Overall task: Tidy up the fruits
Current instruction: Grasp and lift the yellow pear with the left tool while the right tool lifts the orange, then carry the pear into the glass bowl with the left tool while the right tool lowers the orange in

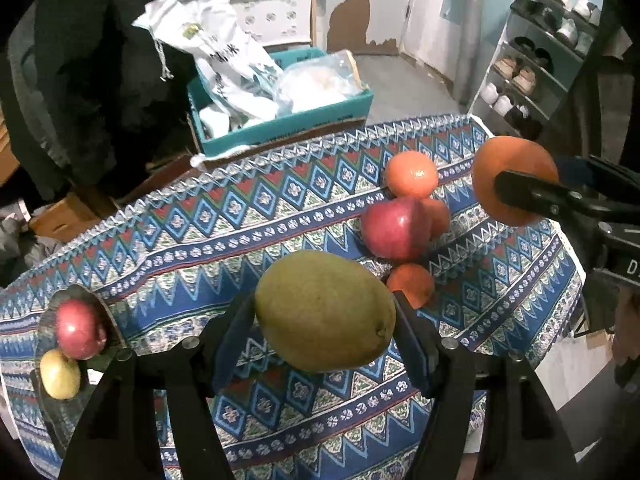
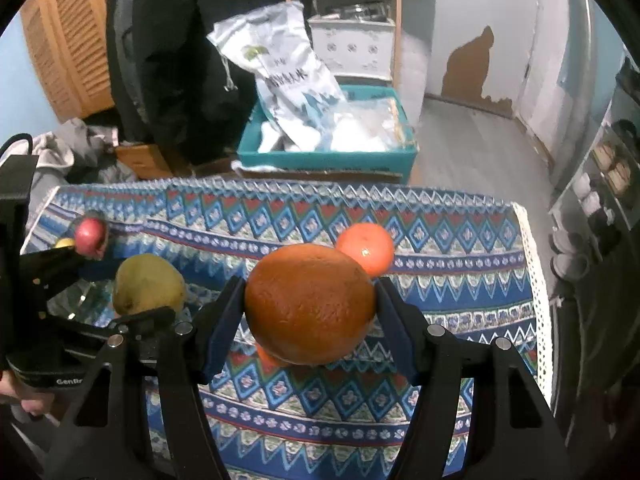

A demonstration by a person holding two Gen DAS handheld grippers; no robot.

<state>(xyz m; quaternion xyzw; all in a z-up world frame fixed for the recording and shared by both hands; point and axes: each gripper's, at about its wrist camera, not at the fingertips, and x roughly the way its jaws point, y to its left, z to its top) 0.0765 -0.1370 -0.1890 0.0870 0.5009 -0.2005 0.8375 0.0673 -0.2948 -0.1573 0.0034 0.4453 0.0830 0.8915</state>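
Note:
My left gripper [image 1: 325,320] is shut on a green-yellow pear [image 1: 324,312], held above the patterned tablecloth [image 1: 200,240]. My right gripper [image 2: 310,312] is shut on a large orange [image 2: 310,308], also lifted off the cloth. On the cloth lie a red apple [image 1: 394,226] and three small oranges [image 1: 412,174], close together. A glass plate [image 1: 52,412] at the left holds a second red apple [image 1: 80,334] and a small yellow fruit [image 1: 60,374]. In the right wrist view the pear [image 2: 148,284] hangs above the plate's near side.
A teal box [image 1: 280,124] stuffed with white bags stands just past the table's far edge. A shoe rack [image 1: 536,60] stands at the right. Dark clothing [image 2: 172,60] hangs behind the table. The cloth's right edge [image 2: 532,272] drops to the floor.

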